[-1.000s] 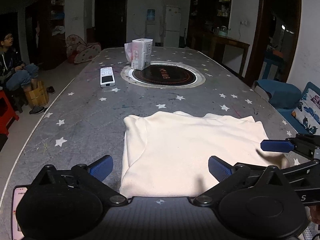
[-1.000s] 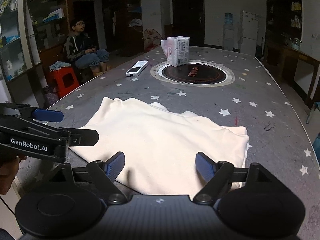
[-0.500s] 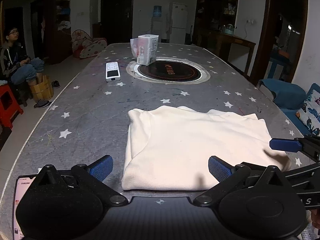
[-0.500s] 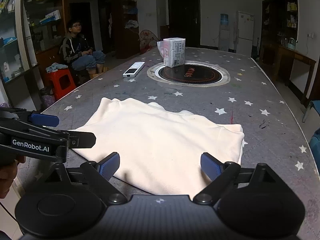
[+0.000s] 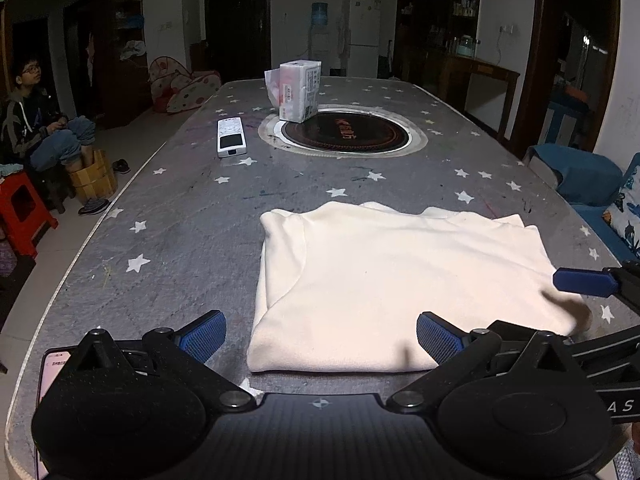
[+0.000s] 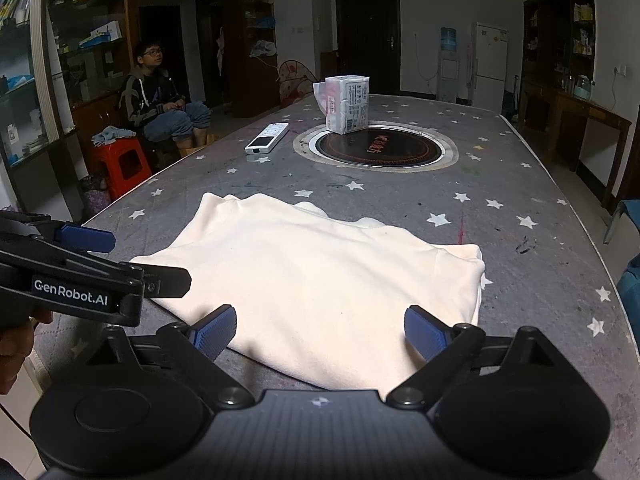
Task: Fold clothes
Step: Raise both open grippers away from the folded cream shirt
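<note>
1. Folded cream fabric garment [image 5: 400, 280] lying flat near the front edge of the grey star-patterned table [image 5: 180, 220].
2. Left gripper [image 5: 320, 338] spread wide at the garment's near-left corner, blue pads gripping nothing.
3. Right gripper [image 6: 320, 330] likewise wide apart, empty, above the near hem.
4. White remote control [image 5: 231, 136] and white wrapped package [image 5: 298, 96] beside the round black inset cooktop [image 5: 344, 134] mid-table.

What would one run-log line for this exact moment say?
task: fold clothes | cream garment: folded, flat on table | left gripper: open, empty | right gripper: open, empty | neither touching garment
</note>
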